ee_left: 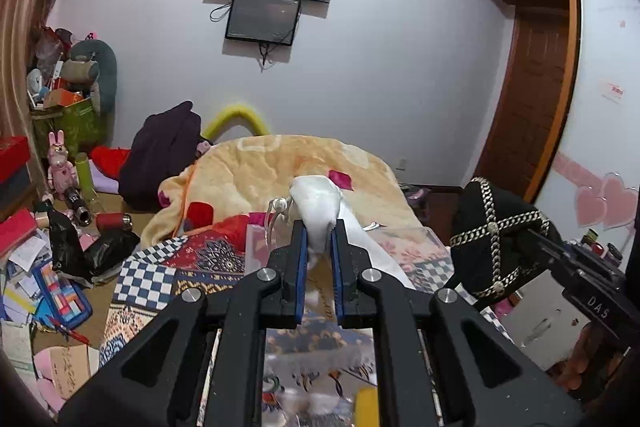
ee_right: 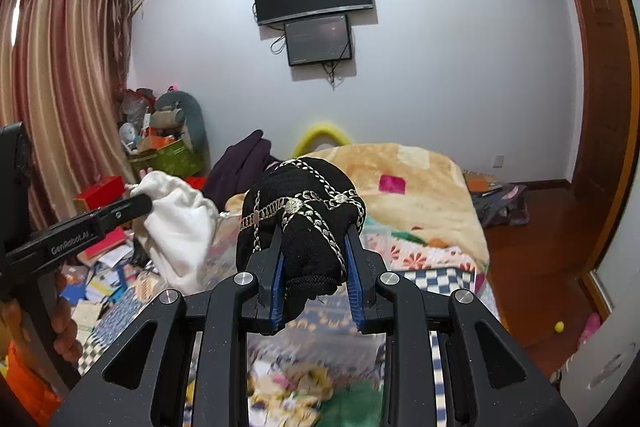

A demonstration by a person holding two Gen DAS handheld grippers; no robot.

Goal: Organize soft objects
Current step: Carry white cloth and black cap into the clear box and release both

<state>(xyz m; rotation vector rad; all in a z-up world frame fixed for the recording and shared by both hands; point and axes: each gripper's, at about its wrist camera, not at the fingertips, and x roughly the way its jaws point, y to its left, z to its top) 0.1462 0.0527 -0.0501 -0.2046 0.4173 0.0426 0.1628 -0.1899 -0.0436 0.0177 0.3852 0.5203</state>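
Two soft things were in the air above a large bed [ee_left: 352,163] spread with a peach blanket [ee_right: 420,167] and, nearer the cameras, a patchwork quilt [ee_left: 192,259]; neither touched the bedding. Left of the bed the floor was strewn with papers, boxes and plush toys. The bigger of the two, a white cloth pouch [ee_right: 176,223] with a drawstring, hung from the left gripper [ee_left: 319,239], whose blue pads were pinched tight on a bunched fold near its mouth, the body sagging down and away along the gripper's line. Beside it, a little apart, the right gripper [ee_right: 316,259] was clamped on the lower edge of a black knit hat [ee_right: 304,211] crossed with silver chains, the crown bulging forward past the fingertips.

Both pieces lay straight ahead of their own grippers, the pouch on the left and the hat on the right. Where they belonged could not be told; the bed lay directly below and ahead of both.
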